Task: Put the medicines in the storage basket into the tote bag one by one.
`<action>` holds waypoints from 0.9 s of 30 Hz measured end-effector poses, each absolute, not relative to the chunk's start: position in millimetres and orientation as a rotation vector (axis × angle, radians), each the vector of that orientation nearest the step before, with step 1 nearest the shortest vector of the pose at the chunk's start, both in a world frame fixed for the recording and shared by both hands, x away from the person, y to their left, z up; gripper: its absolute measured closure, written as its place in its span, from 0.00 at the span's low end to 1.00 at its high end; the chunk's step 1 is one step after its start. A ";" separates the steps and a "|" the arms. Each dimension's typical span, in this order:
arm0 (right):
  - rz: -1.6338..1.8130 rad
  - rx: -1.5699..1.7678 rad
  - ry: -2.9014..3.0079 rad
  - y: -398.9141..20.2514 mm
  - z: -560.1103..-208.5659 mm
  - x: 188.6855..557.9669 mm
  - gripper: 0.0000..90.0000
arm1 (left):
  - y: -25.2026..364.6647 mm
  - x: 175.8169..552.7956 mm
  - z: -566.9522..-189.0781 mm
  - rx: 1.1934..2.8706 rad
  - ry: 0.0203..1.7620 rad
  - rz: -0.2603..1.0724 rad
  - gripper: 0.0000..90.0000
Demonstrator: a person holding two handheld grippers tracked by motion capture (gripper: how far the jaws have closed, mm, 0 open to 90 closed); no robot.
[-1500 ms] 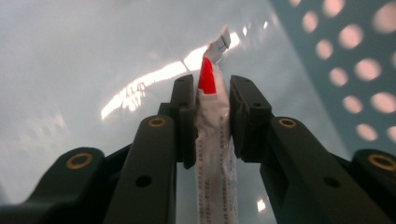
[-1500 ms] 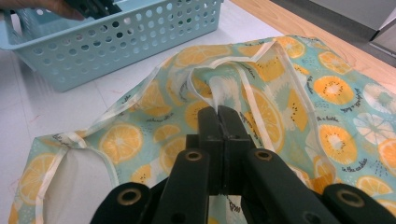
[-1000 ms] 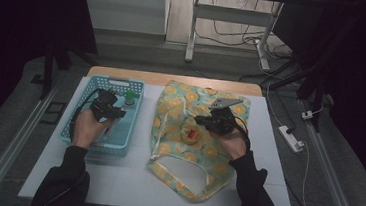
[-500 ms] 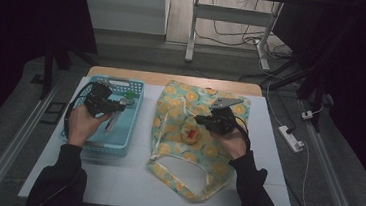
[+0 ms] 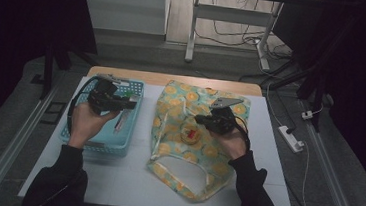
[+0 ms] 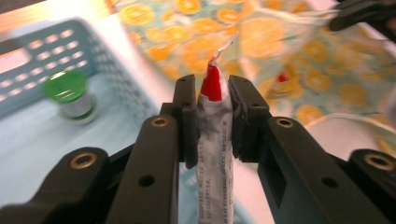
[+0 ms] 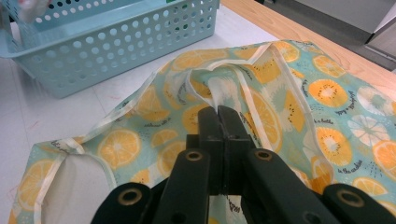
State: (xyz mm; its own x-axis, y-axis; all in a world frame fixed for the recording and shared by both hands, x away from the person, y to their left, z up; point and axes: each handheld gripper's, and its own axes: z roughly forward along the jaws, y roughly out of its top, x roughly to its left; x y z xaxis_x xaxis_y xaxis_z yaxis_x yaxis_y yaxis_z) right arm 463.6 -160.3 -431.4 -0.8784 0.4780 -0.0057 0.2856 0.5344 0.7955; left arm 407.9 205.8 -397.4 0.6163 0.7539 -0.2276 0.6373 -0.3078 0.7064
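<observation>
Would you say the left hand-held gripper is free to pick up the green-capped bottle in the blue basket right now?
Probably not: the left hand-held gripper is already shut on a grey, red-tipped sachet, so the small green-capped bottle must wait.

Right hand-held gripper [image 7: 220, 116] jaws closed, pinching orange-print bag [image 7: 289, 107] fabric; blue basket [image 7: 116, 42] behind on table [image 7: 28, 116].

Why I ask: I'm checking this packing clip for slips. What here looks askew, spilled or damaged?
Nothing spilled or damaged. The left gripper clamps a crinkled grey sachet with a red tip, upright and centred. The right gripper pinches the orange-print bag, bunching its fabric. A green-capped bottle stands in the blue basket.
</observation>
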 end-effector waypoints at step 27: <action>1.279 0.668 2.516 -161.2 -427.2 463.4 1.00 | 70.3 420.8 -439.8 2.200 0.861 0.064 0.82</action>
